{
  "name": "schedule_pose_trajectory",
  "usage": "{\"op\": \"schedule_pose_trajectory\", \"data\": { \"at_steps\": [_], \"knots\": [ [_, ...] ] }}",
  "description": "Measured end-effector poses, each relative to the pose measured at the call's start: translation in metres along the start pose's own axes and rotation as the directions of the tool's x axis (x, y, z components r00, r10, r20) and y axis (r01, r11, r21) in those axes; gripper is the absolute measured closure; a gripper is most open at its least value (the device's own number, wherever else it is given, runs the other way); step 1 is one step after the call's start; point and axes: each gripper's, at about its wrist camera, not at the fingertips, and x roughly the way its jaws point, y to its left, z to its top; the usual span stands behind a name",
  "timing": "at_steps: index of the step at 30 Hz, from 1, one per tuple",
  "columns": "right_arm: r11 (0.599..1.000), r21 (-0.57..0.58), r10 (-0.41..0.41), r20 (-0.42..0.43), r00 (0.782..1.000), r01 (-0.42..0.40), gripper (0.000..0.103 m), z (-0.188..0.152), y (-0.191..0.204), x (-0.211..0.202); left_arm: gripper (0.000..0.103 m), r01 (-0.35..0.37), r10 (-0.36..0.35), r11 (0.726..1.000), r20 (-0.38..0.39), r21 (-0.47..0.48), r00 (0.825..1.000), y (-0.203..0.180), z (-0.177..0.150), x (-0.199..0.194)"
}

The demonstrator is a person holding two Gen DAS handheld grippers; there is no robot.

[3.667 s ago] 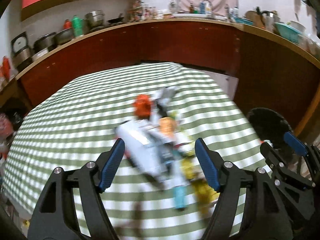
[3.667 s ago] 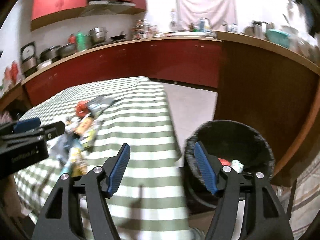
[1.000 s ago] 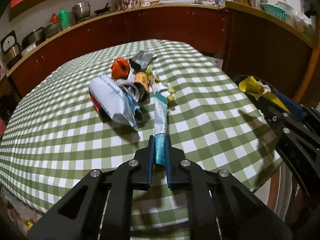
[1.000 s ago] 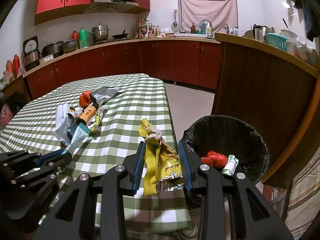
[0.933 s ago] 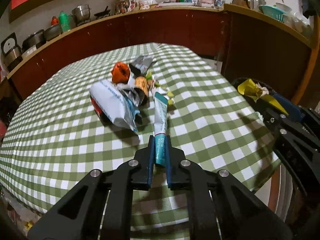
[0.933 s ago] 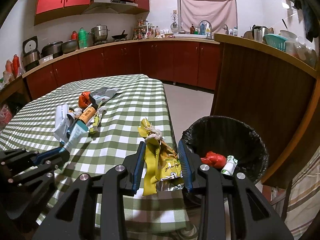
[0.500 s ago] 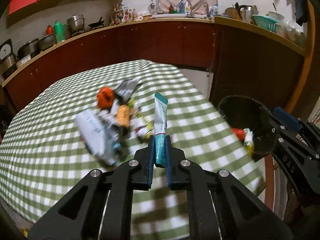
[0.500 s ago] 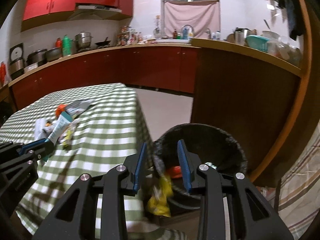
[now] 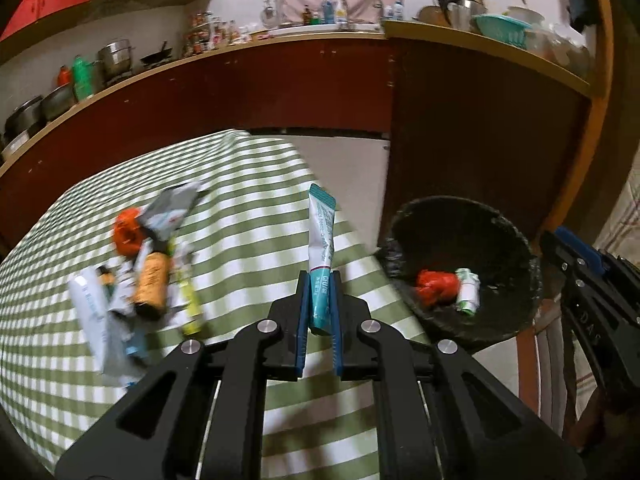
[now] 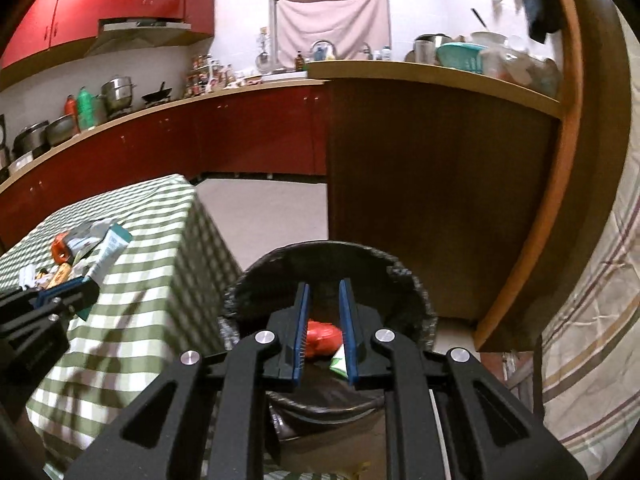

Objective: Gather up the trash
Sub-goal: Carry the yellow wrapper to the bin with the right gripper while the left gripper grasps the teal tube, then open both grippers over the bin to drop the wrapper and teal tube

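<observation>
My left gripper (image 9: 320, 280) is shut on a teal and white tube (image 9: 323, 224), which sticks up above the green checked table (image 9: 248, 184) near its right edge. The black-lined trash bin (image 9: 516, 236) stands on the floor just right of the table, holding a red wrapper (image 9: 436, 286) and a white-green scrap (image 9: 468, 290). My right gripper (image 10: 324, 286) hangs over the bin (image 10: 408, 280), jaws closing with nothing between them; the red wrapper (image 10: 322, 334) shows below. In the right wrist view, the left gripper (image 10: 86, 290) and tube (image 10: 110, 250) are at the left.
A pile of trash lies on the table's left part: an orange-labelled bottle (image 9: 152, 280), a red crumpled piece (image 9: 128, 232), a grey pouch (image 9: 172, 208), a white pack (image 9: 90, 300). A brown counter panel (image 10: 440, 200) rises behind the bin. Bare floor (image 10: 264, 216) lies beyond.
Both grippers swung right toward the bin. The right gripper let go of the yellow wrapper, which fell, and its jaws narrowed. The left gripper carried the tube off the table.
</observation>
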Motion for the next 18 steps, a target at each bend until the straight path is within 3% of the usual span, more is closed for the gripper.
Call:
{"op": "schedule_pose_trajectory", "data": {
  "at_steps": [12, 14, 16, 18],
  "knots": [
    [0.996, 0.069, -0.048, -0.009, 0.999, 0.048, 0.087, 0.000, -0.033, 0.006, 0.092, 0.057, -0.055, 0.995, -0.026, 0.087, 0.998, -0.063, 0.018, 0.033],
    [0.995, 0.078, -0.055, -0.012, 0.998, 0.056, 0.087, 0.000, -0.039, 0.007, 0.084, 0.066, -0.063, 0.992, -0.035, 0.103, 0.997, -0.072, 0.019, 0.040],
    [0.994, 0.090, -0.064, -0.016, 0.998, 0.065, 0.087, -0.001, -0.044, 0.008, 0.066, 0.061, -0.056, 0.991, -0.043, 0.119, 0.997, -0.079, 0.019, 0.045],
    [0.993, 0.097, -0.066, -0.021, 0.998, 0.068, 0.087, -0.002, -0.048, 0.010, 0.061, 0.055, -0.050, 0.991, -0.045, 0.121, 0.998, -0.082, 0.018, 0.048]
  ]
}}
